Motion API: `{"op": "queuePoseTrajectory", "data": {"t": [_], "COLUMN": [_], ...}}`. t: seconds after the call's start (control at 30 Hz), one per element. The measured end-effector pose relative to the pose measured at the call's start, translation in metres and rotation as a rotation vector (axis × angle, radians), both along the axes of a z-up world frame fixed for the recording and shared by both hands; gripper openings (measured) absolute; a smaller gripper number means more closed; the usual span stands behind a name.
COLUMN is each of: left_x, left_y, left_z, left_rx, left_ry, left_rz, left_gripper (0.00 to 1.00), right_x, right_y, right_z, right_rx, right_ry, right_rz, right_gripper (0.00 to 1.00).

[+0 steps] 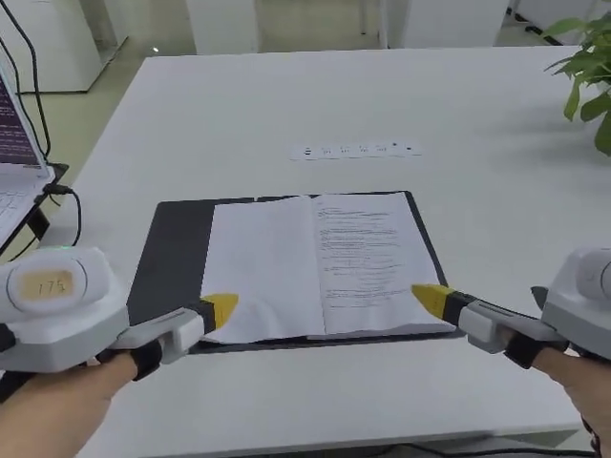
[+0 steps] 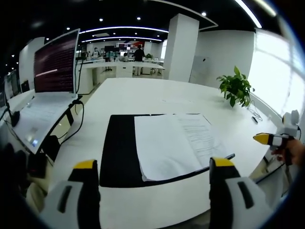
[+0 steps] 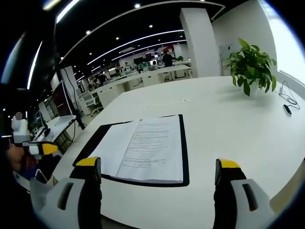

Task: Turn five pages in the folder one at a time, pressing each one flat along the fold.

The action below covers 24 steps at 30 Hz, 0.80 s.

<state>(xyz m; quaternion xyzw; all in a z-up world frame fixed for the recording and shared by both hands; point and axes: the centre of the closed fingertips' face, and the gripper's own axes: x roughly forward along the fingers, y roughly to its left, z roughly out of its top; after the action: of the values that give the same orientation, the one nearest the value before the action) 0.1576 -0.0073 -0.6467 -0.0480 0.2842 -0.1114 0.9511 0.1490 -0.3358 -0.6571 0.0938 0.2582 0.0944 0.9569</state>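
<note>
The right gripper (image 1: 431, 298) is wide open with nothing between its jaws, and so is the left gripper (image 1: 220, 310). Both are held low at the near edge of the table (image 1: 286, 105), one at each near corner of the paper.

The folder (image 1: 172, 258) lies open and flat in the middle, straight ahead of the person and between the two grippers. Its fold (image 1: 315, 262) runs away from the person, from near edge to far edge. A blank page (image 1: 258, 267) sits left of the fold and a printed page (image 1: 368, 258) sits right of it.

What matters is the loose outer edge of the printed page. It lies along the right side of the folder, parallel to the fold, and the right gripper's yellow tip is just at its near corner. I cannot tell whether they are touching. The left gripper is by the near corner of the blank page, across the fold from that edge. By my reckoning the right gripper is the one to lift the sheet, and the left is placed to press along the fold.
</note>
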Motion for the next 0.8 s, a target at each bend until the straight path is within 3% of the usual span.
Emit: {"op": "queuePoseTrajectory", "data": {"t": [0.07, 0.5, 0.63, 0.8], "left_x": [0.004, 0.031, 0.034, 0.044], "left_y": [-0.008, -0.097, -0.131, -0.17], "left_z": [-0.002, -0.024, -0.036, -0.049], "left_rx": [-0.001, 0.014, 0.019, 0.011], "left_ry": [0.001, 0.011, 0.03, 0.028], "left_rz": [-0.017, -0.223, -0.299, -0.361], "left_gripper": [0.96, 0.88, 0.86, 0.84], "right_x": [-0.001, -0.01, -0.011, -0.011], "right_y": [0.002, 0.01, 0.013, 0.013], "right_z": [0.001, 0.001, 0.003, 0.004], "right_rx": [0.002, 0.027, 0.018, 0.027], "right_ry": [-0.005, -0.01, -0.028, -0.033], "right_rz": [0.002, 0.032, 0.05, 0.059], "right_gripper": [0.98, 0.95, 0.93, 0.94]}}
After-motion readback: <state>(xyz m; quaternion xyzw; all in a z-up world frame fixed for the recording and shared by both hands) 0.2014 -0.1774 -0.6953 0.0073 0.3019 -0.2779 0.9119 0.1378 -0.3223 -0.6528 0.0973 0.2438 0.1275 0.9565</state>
